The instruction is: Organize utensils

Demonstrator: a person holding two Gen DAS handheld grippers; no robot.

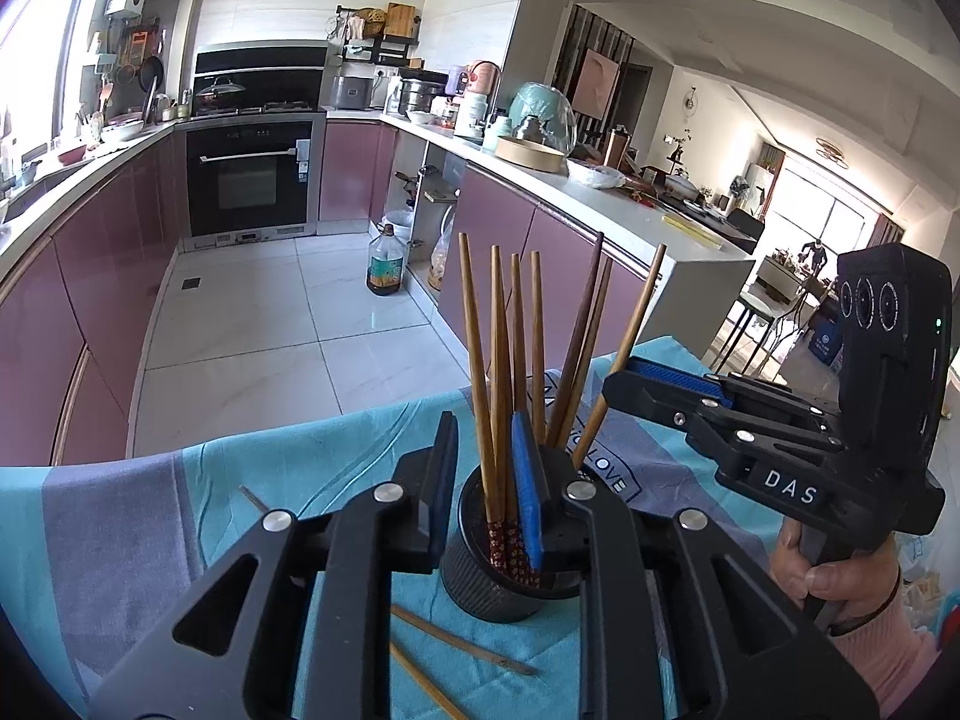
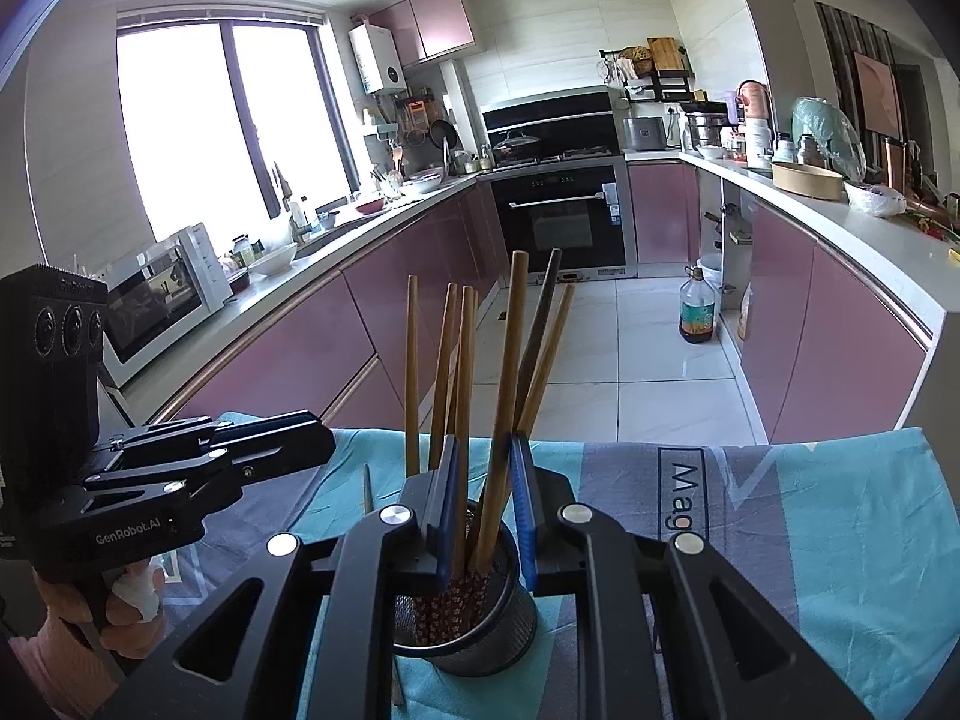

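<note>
My table is draped with a blue and grey cloth (image 1: 312,462), and on it stands a dark mesh holder (image 1: 480,582), upright, packed with wooden chopsticks (image 1: 498,372) that fan out above its rim; some have red flowered ends down inside the cup.

My left camera alone shows loose chopsticks (image 1: 462,642) lying flat on the cloth just in front of the holder. My right camera shows another thin stick (image 2: 367,489) lying on the cloth to the left of the holder, and a white microwave (image 2: 174,288) on the counter.

My left gripper (image 1: 485,480) sits over the holder, its jaws slightly apart around a couple of standing chopsticks, not visibly pressing them. My right gripper (image 2: 487,504) likewise straddles chopsticks with a narrow gap, loosely.
</note>
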